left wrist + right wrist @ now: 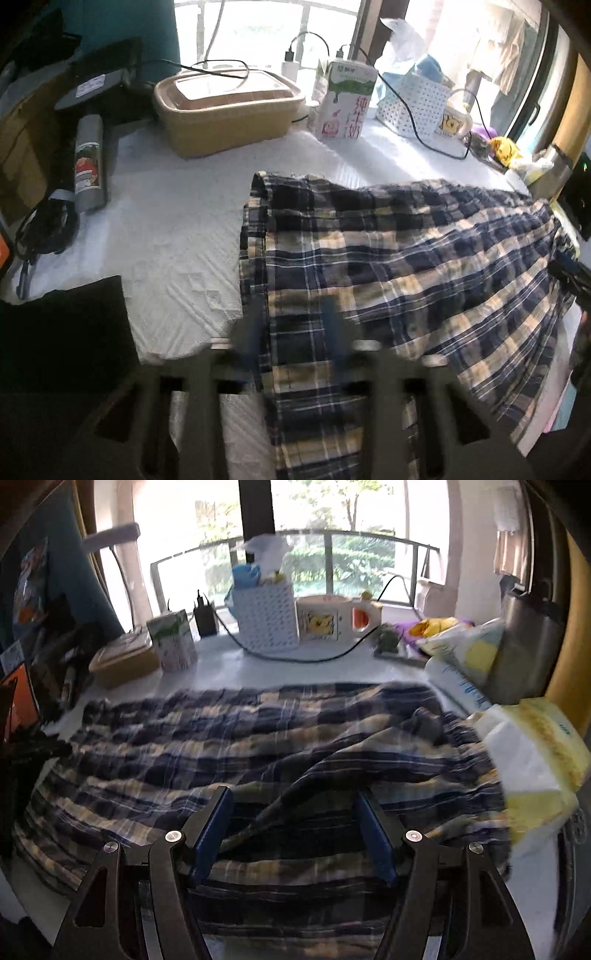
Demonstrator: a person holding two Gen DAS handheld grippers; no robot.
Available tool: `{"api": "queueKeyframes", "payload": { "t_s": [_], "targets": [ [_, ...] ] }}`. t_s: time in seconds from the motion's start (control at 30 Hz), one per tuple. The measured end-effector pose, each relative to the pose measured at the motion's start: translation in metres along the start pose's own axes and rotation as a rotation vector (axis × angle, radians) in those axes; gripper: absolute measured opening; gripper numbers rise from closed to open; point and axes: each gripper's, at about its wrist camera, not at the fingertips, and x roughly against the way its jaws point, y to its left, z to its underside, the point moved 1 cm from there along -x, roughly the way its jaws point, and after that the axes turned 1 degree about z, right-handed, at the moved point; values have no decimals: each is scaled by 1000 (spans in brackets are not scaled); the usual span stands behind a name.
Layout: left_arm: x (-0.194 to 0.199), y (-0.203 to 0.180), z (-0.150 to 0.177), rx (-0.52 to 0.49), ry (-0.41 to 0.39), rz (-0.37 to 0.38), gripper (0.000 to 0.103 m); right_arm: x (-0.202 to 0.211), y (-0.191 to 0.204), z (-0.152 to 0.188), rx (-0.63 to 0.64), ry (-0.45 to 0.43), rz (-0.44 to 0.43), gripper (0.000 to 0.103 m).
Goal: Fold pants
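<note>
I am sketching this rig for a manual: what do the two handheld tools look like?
The right tool has black angular finger arms with cut-out slots, round silver screws at the pivots, and flat blue pads on the inner faces. The left tool is blurred but shows the same dark frame, silver screws and blue pads.

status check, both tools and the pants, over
Left tool blurred, looks shut, plaid pants across it. Right tool open over bunched cloth, gripping nothing. Milk carton and white basket stand beyond, clear of the pants.

Pants lie on the table, before the milk carton
</note>
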Motion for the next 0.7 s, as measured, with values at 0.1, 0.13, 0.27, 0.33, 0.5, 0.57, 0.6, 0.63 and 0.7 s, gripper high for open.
{"api": "queueKeyframes", "payload": {
  "t_s": [0.1,0.13,0.27,0.33,0.5,0.57,0.6,0.63,0.7],
  "targets": [
    [-2,-2,3,-21,-4,-10,1,-8,-1,2,1,28,7,69],
    [0,-1,5,-20,-9,-17,0,-8,-2,3,0,32,7,70],
    [6,9,13,24,-28,-37,0,-13,-2,4,-10,48,13,70],
    [10,14,16,41,-24,-36,0,-14,-2,3,-12,51,13,70],
    [10,26,13,67,-8,-40,5,-16,-3,0,-9,51,4,70],
    [13,29,6,67,6,-12,5,-15,-4,-2,-11,54,-1,70],
    [15,30,1,61,7,-7,6,-13,-4,-3,-10,53,-6,70],
    [17,30,-2,54,3,-3,10,-11,-4,-4,-10,49,-12,70],
    [21,31,-16,34,-24,2,24,-5,-5,-7,-16,34,-24,70]
  ]
}}
